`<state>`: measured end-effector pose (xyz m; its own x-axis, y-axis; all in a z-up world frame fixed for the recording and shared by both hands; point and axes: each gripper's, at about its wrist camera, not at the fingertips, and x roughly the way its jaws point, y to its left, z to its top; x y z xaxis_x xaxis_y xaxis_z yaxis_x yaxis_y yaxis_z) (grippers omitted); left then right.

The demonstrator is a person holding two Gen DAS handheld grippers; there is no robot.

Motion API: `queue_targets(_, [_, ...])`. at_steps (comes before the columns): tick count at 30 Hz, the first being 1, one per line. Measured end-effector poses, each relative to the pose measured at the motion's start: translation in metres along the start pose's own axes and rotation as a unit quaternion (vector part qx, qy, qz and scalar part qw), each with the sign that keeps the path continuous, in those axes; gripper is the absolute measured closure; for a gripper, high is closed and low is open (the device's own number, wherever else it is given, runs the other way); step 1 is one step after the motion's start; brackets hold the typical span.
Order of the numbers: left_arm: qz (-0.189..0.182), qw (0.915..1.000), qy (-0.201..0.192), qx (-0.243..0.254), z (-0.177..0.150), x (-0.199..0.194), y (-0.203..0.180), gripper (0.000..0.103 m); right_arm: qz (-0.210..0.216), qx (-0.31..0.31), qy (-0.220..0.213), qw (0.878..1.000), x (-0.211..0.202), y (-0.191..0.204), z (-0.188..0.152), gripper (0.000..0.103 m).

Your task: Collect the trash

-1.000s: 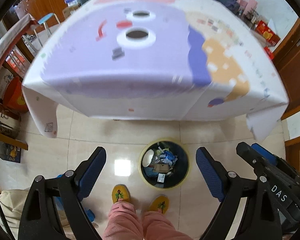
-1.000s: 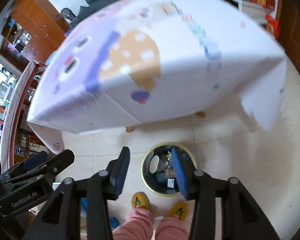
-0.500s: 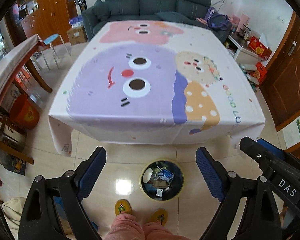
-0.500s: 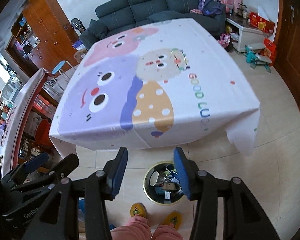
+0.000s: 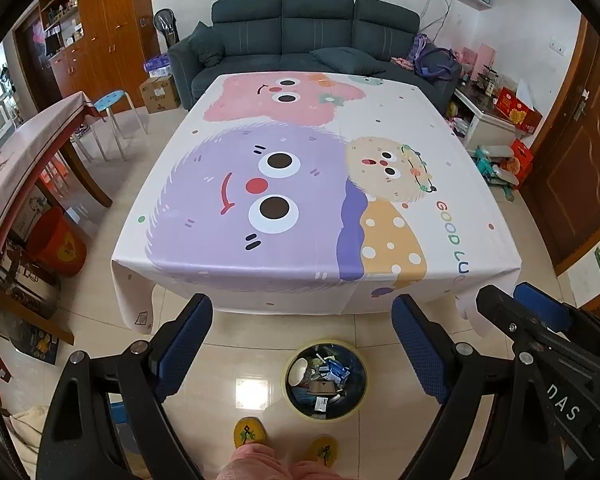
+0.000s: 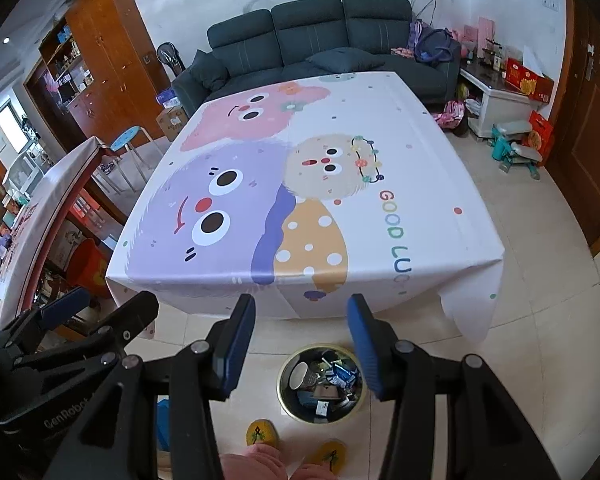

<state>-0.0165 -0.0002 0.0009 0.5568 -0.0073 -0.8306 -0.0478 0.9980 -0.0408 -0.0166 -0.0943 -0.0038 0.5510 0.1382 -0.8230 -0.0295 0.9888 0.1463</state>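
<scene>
I see the trash bin [image 5: 325,381] on the floor just in front of the bench [image 5: 316,184], holding a white cup, blue wrappers and cardboard scraps. My left gripper [image 5: 302,344] has fingers spread wide, empty; right gripper [image 6: 302,340] fingers also spread, empty.

Bright, even daylight, sharp focus; glare patch on glossy floor [image 5: 252,390]; strong fisheye bending, black vignette at corners
</scene>
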Motion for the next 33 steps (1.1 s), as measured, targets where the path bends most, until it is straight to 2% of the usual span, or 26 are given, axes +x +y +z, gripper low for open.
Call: queue_targets(33, [0.006,1.0,-0.004,0.001,0.0055,0.0017,-0.0052,0.013,-0.01,-0.01,-0.015,1.0,-0.0057,-0.0001,0.0042,0.054])
